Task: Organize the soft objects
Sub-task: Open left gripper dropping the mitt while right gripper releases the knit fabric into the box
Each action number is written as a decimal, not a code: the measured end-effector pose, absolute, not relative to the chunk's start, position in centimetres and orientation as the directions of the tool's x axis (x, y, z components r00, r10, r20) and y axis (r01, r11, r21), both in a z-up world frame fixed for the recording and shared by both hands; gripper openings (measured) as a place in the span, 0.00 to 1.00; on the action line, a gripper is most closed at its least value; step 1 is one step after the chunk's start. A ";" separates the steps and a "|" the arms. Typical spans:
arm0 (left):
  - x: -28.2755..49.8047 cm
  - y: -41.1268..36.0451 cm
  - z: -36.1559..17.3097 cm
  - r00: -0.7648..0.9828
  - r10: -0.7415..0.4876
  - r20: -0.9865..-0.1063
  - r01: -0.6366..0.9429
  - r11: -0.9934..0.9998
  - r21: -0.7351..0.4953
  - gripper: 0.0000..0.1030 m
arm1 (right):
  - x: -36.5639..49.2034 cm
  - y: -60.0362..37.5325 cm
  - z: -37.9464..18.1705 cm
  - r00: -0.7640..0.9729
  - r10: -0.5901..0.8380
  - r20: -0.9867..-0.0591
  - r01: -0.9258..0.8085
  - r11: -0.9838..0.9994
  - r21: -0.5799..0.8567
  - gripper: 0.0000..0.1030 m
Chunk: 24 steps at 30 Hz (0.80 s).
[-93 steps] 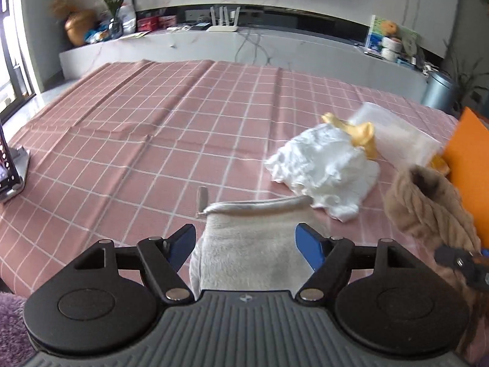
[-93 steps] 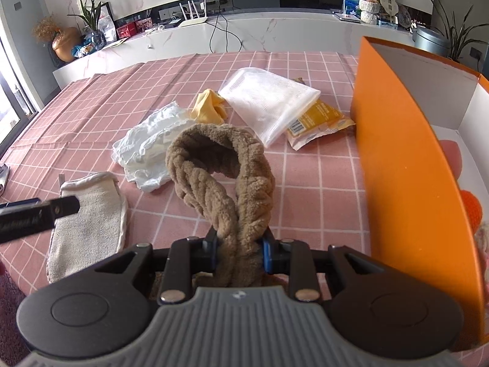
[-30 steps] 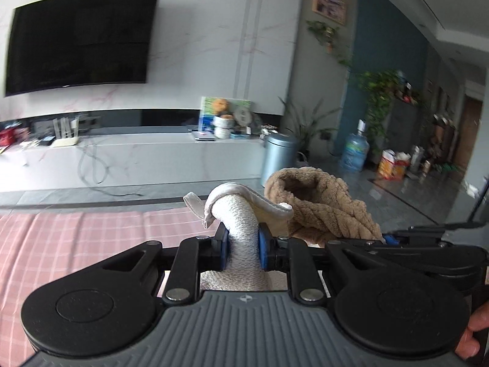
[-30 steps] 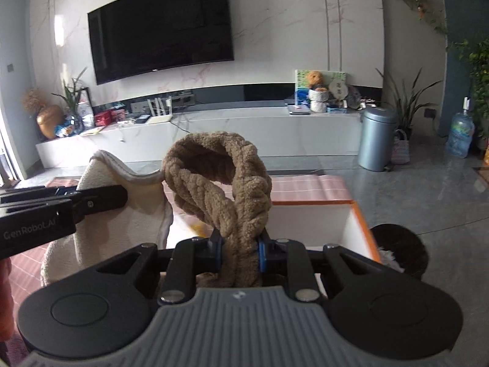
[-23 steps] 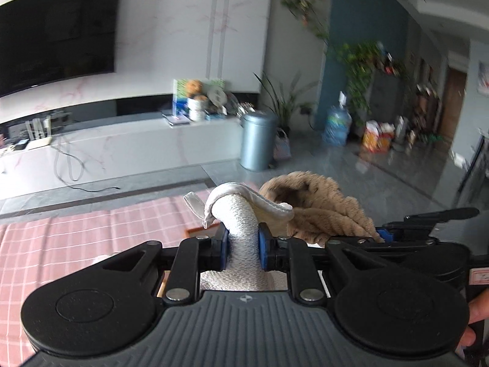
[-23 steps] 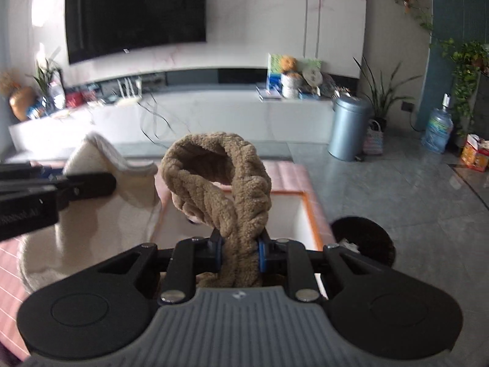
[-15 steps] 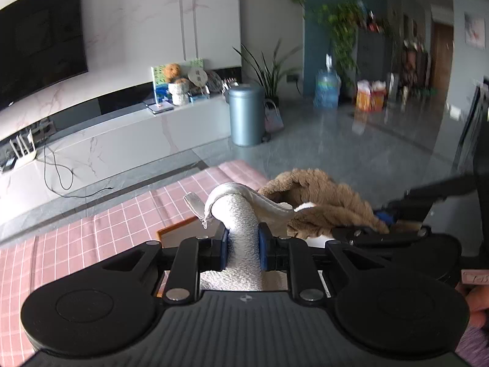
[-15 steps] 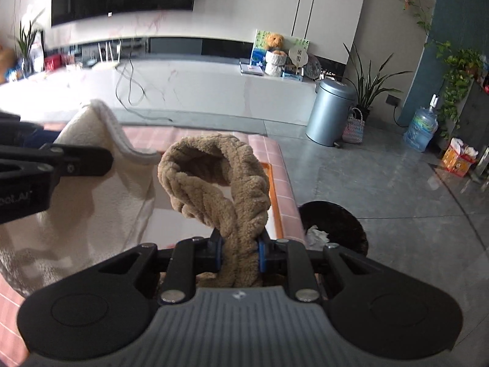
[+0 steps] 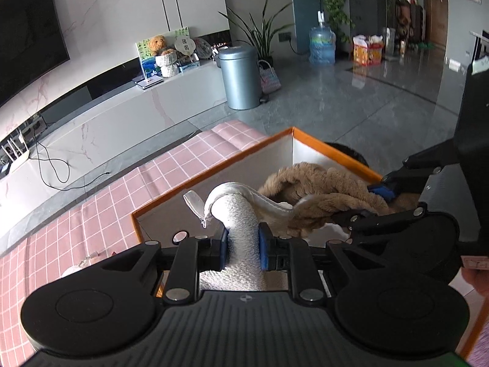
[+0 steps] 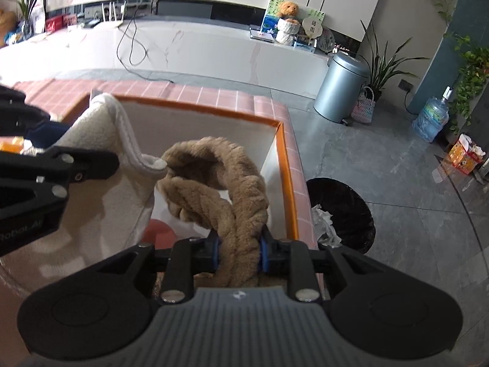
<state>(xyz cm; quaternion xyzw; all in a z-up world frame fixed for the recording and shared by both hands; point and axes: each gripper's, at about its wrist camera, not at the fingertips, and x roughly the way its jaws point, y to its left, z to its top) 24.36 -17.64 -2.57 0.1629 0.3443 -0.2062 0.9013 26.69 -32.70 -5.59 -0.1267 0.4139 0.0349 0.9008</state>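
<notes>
Your left gripper (image 9: 243, 246) clamps the cream mitt (image 9: 241, 223); right gripper (image 10: 238, 250), jaws opening, pads touching the brown braided headband (image 10: 226, 183) (both over the orange box (image 10: 284, 165)).

Count, both wrist views:
Two grippers: left gripper (image 9: 243, 249), right gripper (image 10: 239, 252). Two soft items: one white terry mitt (image 9: 241, 214), one brown braided plush headband (image 10: 226, 177). One orange box (image 10: 282, 165), white inside. One pink checked tablecloth (image 9: 101, 214). On the floor: one grey lidded bin (image 10: 339, 91), one black waste basket (image 10: 345, 211), one water jug (image 10: 431, 117). One teddy bear (image 10: 287, 7) on the counter.
</notes>
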 end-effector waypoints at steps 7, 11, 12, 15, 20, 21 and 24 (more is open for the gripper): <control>25.0 -18.5 -3.5 0.672 -0.226 -0.705 0.494 0.846 0.200 0.26 | 26.2 -32.7 -5.5 0.661 -0.019 -0.750 -0.185 0.965 -0.187 0.31; 24.8 -18.5 -4.0 0.669 -0.195 -0.717 0.492 0.840 0.231 0.34 | 25.3 -32.5 -5.1 0.672 0.003 -0.741 -0.224 0.954 -0.200 0.45; 24.8 -18.5 -4.1 0.669 -0.192 -0.718 0.490 0.840 0.232 0.40 | 25.0 -32.5 -5.1 0.675 0.002 -0.738 -0.229 0.951 -0.207 0.47; 24.5 -18.3 -4.0 0.674 -0.196 -0.713 0.484 0.846 0.225 0.53 | 24.8 -32.4 -4.7 0.681 0.004 -0.732 -0.235 0.948 -0.214 0.47; 23.9 -17.9 -3.0 0.705 -0.195 -0.682 0.466 0.852 0.239 0.71 | 24.1 -32.4 -4.3 0.697 -0.005 -0.717 -0.225 0.948 -0.226 0.51; 23.9 -17.8 -2.7 0.708 -0.202 -0.677 0.464 0.856 0.229 0.74 | 23.9 -32.4 -4.2 0.699 -0.006 -0.716 -0.224 0.948 -0.227 0.52; 23.5 -17.1 -1.7 0.723 -0.219 -0.655 0.448 0.870 0.204 0.79 | 23.2 -32.3 -3.9 0.704 -0.006 -0.710 -0.225 0.946 -0.231 0.56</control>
